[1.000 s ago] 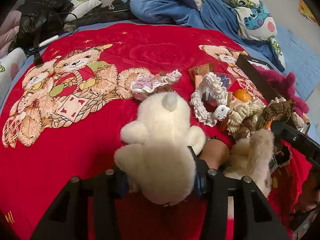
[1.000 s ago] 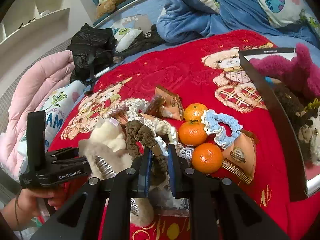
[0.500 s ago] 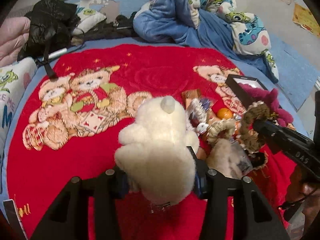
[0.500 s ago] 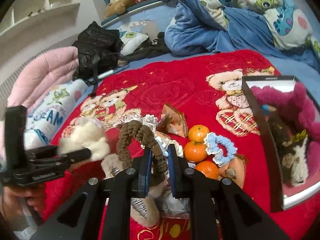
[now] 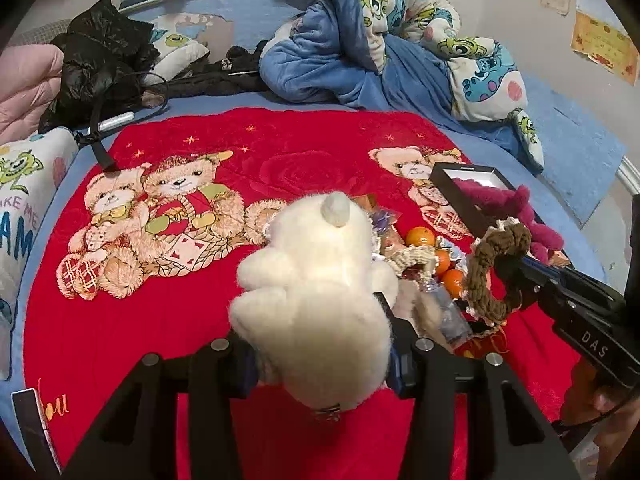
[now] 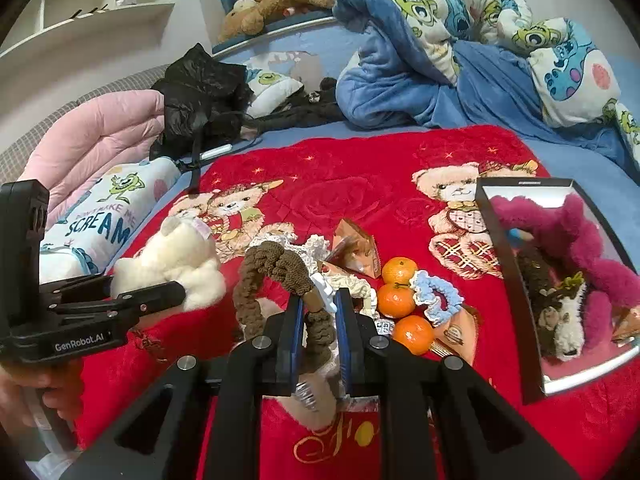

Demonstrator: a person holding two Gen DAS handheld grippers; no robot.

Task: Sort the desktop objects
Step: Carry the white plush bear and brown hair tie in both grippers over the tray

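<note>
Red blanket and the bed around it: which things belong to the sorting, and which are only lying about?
Part of the job:
- white plush toy, in left hand-held gripper
- brown scrunchie, in right hand-held gripper
- three oranges
- blue scrunchie
- black box

Lying about:
- blue quilt
- black bag
- pink quilt

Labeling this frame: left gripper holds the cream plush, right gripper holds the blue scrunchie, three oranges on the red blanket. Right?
Not quite. The right gripper holds the brown scrunchie; the right wrist view shows the blue scrunchie lying beside the oranges. Cream plush in the left gripper is correct.
</note>
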